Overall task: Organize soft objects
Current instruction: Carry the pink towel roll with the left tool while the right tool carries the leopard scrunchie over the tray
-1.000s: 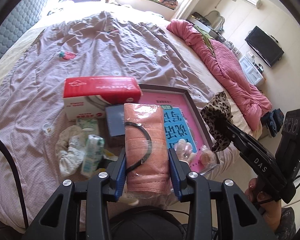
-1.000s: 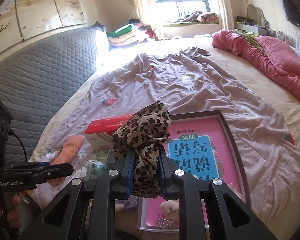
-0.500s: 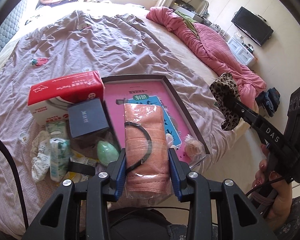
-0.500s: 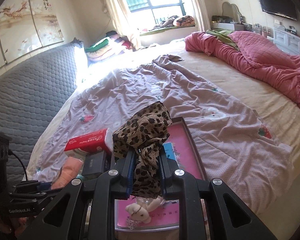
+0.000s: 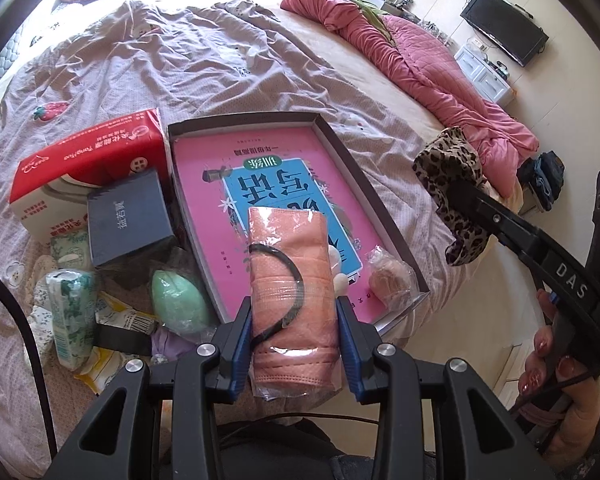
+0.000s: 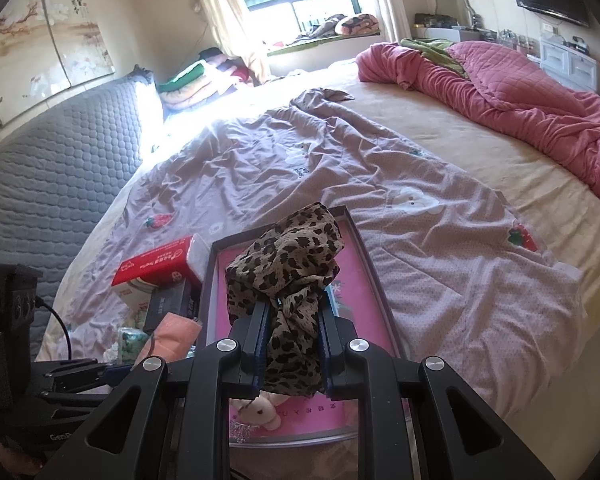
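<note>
Pinching the wrapped peach towel [image 5: 292,280] in my left tongs [image 5: 294,336] above the tray [image 5: 388,216], my right tongs [image 6: 292,344] clamped the leopard scarf [image 6: 288,256] beside it; the tray held a pink book [image 5: 276,160], a plush toy [image 6: 260,412].

Pink book cover [image 5: 284,184] in the tray [image 5: 380,216]: near half hidden behind wrapped peach cloth [image 5: 292,280] in left wrist view, behind leopard-print fabric [image 6: 288,276] in right wrist view. Small plush toy [image 6: 260,412] at tray's near edge mostly covered by fabric and gripper fingers; possibly a bear. Purple item [image 5: 168,344] near bed's front edge tucked under green pouch [image 5: 180,300], unidentifiable. Print on red tissue box [image 5: 92,160] too small to read.
</note>
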Action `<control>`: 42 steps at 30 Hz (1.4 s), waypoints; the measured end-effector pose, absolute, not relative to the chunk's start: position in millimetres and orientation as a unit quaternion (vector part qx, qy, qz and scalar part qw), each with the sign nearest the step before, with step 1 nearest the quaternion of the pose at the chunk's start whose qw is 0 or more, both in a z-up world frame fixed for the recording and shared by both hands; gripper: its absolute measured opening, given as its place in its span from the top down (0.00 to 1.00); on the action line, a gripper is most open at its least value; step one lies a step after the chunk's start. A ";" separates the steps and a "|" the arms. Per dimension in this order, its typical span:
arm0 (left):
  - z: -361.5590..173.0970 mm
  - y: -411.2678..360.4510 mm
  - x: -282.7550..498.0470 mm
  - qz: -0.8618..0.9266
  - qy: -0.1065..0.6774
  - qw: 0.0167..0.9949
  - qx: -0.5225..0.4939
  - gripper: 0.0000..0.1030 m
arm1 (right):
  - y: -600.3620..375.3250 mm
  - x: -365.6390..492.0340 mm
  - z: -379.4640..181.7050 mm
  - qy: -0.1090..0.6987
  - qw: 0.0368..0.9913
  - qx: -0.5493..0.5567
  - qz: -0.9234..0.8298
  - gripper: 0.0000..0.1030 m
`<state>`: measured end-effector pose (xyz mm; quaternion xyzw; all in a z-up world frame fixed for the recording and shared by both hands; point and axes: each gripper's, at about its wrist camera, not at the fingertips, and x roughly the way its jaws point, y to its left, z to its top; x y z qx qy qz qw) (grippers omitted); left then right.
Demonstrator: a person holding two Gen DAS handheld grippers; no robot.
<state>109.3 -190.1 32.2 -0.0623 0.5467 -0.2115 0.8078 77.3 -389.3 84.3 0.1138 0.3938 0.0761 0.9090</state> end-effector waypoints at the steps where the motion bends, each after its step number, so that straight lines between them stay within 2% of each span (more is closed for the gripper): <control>1: 29.4 -191.2 110.8 -0.210 0.549 0.807 -0.060 0.62 | -388.3 77.8 81.7 0.398 0.907 0.114 0.079 0.79; 17: -7.9 -203.0 126.6 -0.203 0.579 0.789 -0.042 0.62 | -375.0 81.6 39.3 0.455 0.877 0.119 0.094 0.79; 42: -25.8 -207.2 132.6 -0.208 0.592 0.778 -0.034 0.62 | -374.9 90.2 -15.7 0.521 0.832 0.168 0.088 0.77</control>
